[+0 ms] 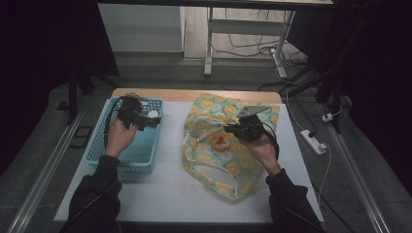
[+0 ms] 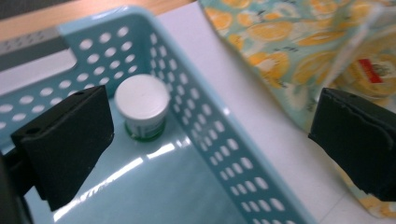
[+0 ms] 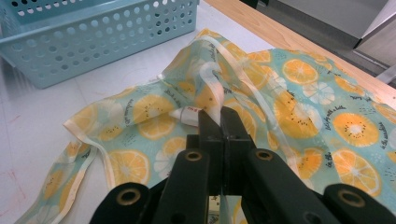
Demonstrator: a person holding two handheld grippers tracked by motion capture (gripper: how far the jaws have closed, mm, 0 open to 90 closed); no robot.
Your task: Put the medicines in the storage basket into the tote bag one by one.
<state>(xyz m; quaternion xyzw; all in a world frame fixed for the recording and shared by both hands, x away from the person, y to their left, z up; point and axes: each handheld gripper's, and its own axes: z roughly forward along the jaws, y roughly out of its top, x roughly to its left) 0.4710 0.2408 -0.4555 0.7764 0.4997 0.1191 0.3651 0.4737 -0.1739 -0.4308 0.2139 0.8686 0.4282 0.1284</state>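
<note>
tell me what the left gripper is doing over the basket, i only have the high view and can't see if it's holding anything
observer: nothing held. The left gripper has its jaws wide open with nothing between them.
operator: whats the white spot in the basket
observer: a white-lidded jar with a green label, standing upright in a corner of the blue basket.
operator: and the right one, is it gripping
observer: yes, the right gripper is shut on the cream hem of the orange-print bag.
</note>
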